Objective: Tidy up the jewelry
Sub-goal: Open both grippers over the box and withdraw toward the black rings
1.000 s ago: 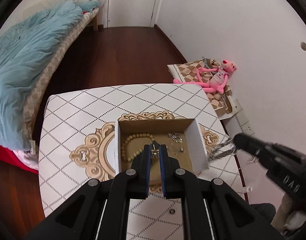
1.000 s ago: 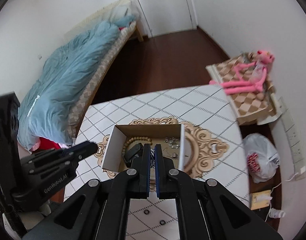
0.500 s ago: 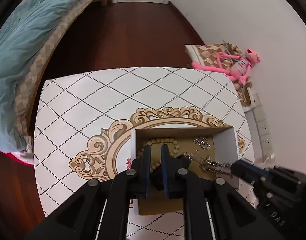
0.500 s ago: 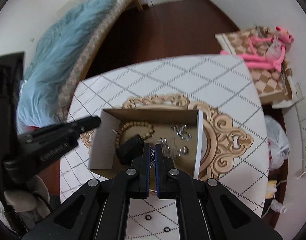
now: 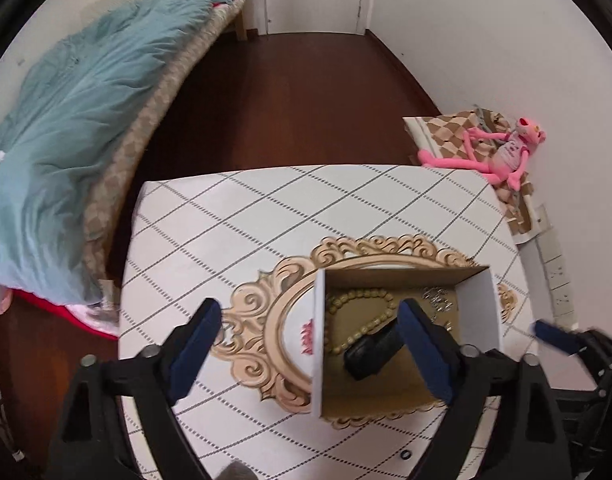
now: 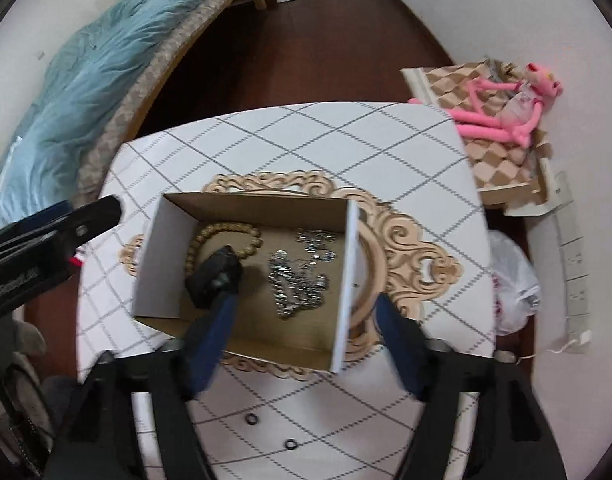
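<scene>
Both the left gripper [image 5: 309,348] and right gripper [image 6: 306,332] were opening with nothing between their jaws above the cardboard box [image 6: 345,280], which held bead bracelet [image 6: 210,236], silver chains [image 6: 298,280] and a black item [image 6: 218,276]; two small rings [image 6: 251,421] remained on the tabletop [image 6: 306,140].

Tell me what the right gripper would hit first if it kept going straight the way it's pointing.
Most likely the silver jewelry pile on the floor of the cardboard box. The right gripper points down into it, jaws opening with nothing held, though depth is hard to judge.
</scene>
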